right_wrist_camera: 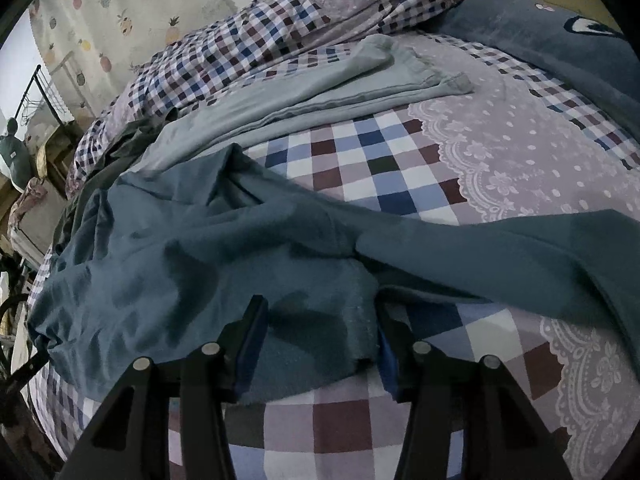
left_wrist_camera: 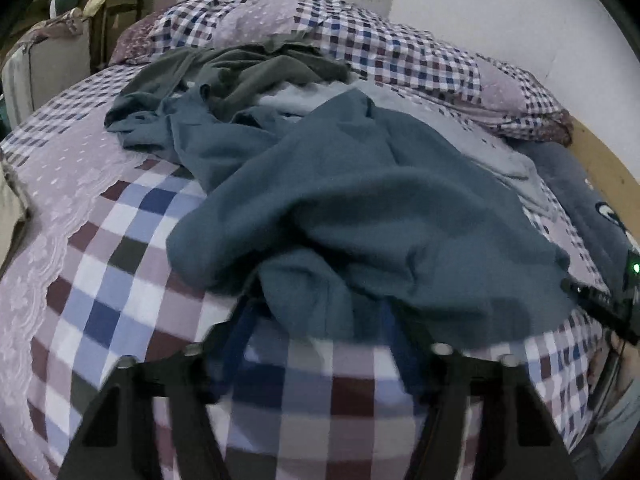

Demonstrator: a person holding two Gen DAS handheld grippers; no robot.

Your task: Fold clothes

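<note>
Several garments lie on the bed, and the largest is a teal-blue garment (left_wrist_camera: 360, 208) spread in loose, rumpled folds across the checked bedsheet (left_wrist_camera: 132, 280); its fabric is matte and soft-looking, bunched into a ridge near the middle and trailing one long strip to the right in the right wrist view (right_wrist_camera: 520, 256). Its near hem lies between the fingers of the left gripper (left_wrist_camera: 320, 312), whose jaws stand wide apart on either side of the cloth edge without closing on it, the picture being blurred there. The right gripper (right_wrist_camera: 320, 316) is likewise spread wide, its blue-padded fingers (right_wrist_camera: 252, 344) flanking a corner of the same garment, with the cloth lying slack between them rather than pinched. Behind the teal piece sits a crumpled dark grey-green garment (left_wrist_camera: 256, 68), and beside it a pale grey garment (right_wrist_camera: 320, 84) lies flat and partly folded. A dark blue blanket (right_wrist_camera: 540, 40) with a printed motif rests at the far right edge. The sheet is patchwork: blue, maroon and white squares bordered by lavender panels with white lace trim (right_wrist_camera: 500, 176). A matching checked quilt (left_wrist_camera: 360, 40) is heaped along the wall, where a pineapple-print cloth (right_wrist_camera: 120, 20) hangs.
</note>
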